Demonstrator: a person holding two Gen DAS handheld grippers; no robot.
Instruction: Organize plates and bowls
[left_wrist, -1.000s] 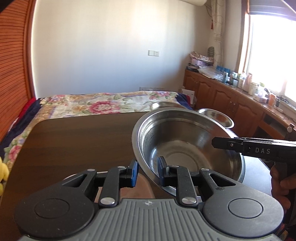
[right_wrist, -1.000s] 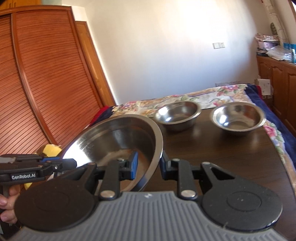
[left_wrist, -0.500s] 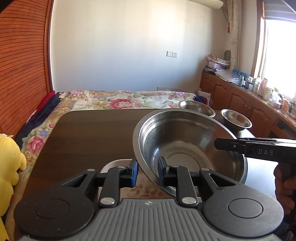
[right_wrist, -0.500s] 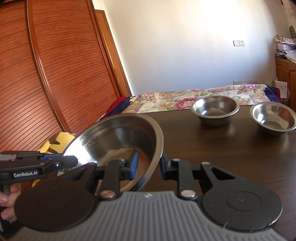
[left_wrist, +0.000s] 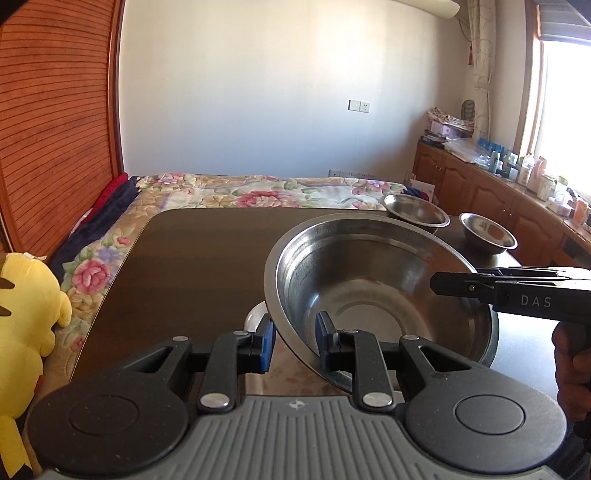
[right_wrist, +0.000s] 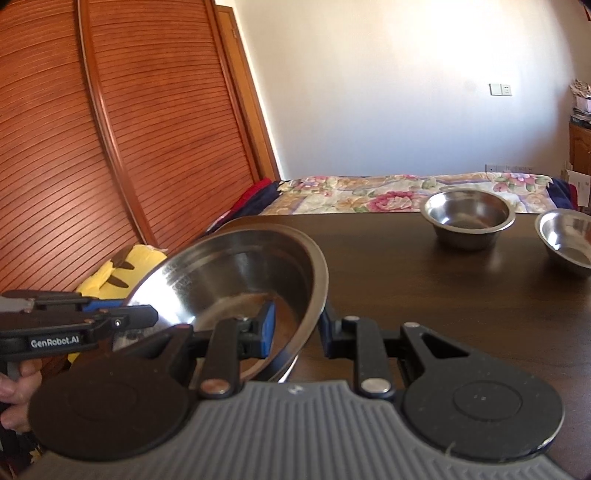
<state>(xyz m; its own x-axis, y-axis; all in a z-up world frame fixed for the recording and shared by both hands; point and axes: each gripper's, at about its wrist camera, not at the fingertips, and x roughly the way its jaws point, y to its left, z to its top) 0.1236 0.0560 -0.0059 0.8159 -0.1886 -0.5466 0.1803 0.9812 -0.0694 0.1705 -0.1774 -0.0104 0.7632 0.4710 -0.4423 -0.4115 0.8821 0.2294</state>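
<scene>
1. Large stainless-steel bowl: held tilted above the dark wooden table, gripped at two opposite points of its rim. Wide, shallow, thin-walled; empty.
2. Left gripper: jaws narrowed onto the near rim of the large bowl, one blue-padded finger outside the wall, the other inside. Closed on the rim, not fully shut.
3. Right gripper: likewise pinched across the rim on the opposite side, blue pad inside the bowl, other finger outside.
4. Small steel bowl, deeper: upright at the far side of the table, empty.
5. Small steel bowl, shallower: just beside item 4, apart from it, partly cut off by the right wrist view's edge.
6. White plate: only a sliver shows on the table beneath the large bowl, in the left wrist view; its contents cannot be told.
7. Yellow plush toy: off the table's left edge, no part of the task.
8. Handling note, judged: the large bowl looks light and rigid but slick; polished steel may slide or pivot between pads. The rolled rim is the only sound hold, and two opposed grips suit its width. Dent-resistant, unlikely to break; may clatter if released early.
9. Placement note, judged: nesting calls for the small bowls to go inside the large one, so it needs setting down level first.
</scene>
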